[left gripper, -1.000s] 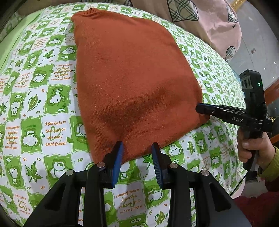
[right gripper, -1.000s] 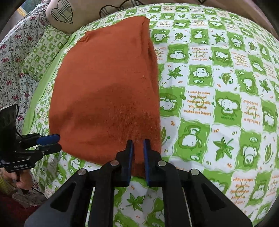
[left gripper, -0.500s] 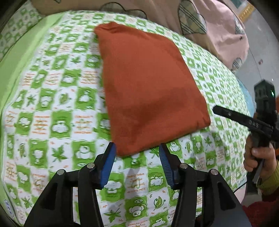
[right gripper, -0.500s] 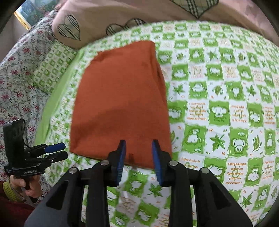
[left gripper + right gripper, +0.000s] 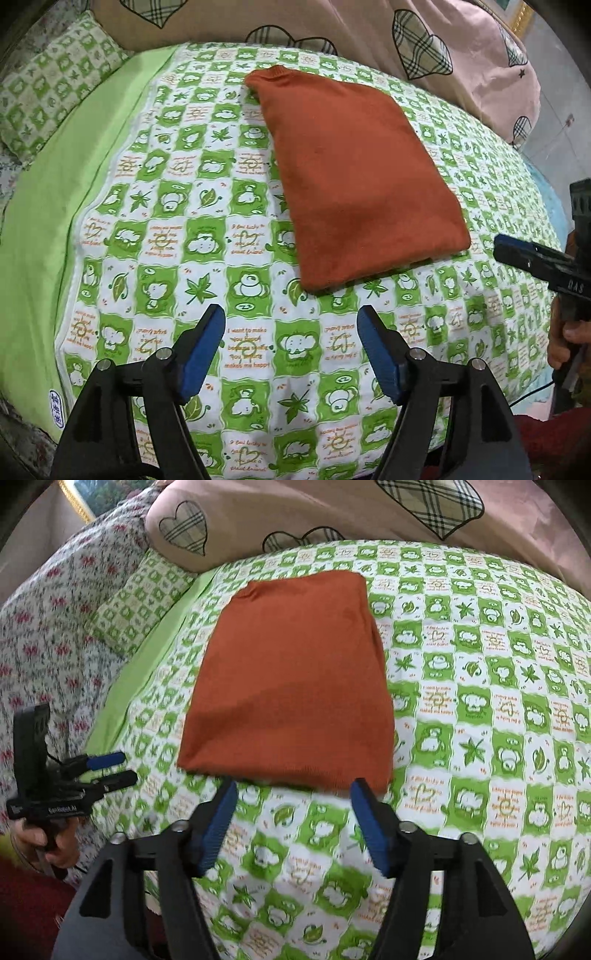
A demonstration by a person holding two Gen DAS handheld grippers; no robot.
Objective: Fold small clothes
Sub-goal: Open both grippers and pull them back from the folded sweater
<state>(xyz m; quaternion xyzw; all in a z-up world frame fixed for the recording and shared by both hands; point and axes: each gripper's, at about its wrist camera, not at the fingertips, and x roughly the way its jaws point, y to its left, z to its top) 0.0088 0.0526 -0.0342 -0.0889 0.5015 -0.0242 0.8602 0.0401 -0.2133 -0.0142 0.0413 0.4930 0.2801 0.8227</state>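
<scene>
Left gripper (image 5: 290, 325), jaws spread wide and holding nothing, hovered over the green-and-white patterned bedsheet (image 5: 162, 236), just short of the near edge of the folded orange garment (image 5: 354, 177). Right gripper (image 5: 291, 801), jaws likewise spread and empty, stood just before the same near edge of the garment, its blue pads (image 5: 218, 823) close to the cloth but apart from it. In the left wrist view the right gripper appeared at the garment's right side, held in a hand (image 5: 567, 343); in the right wrist view the left gripper (image 5: 110, 770) appeared off the garment's left corner, gripped by the other hand (image 5: 48, 840). The garment lay flat as a compact rectangle on the bedsheet. Beyond its far edge lay a pink quilt with plaid hearts (image 5: 295, 513); to its left, a green checked pillow (image 5: 136, 602) and a floral cover (image 5: 48, 620).
</scene>
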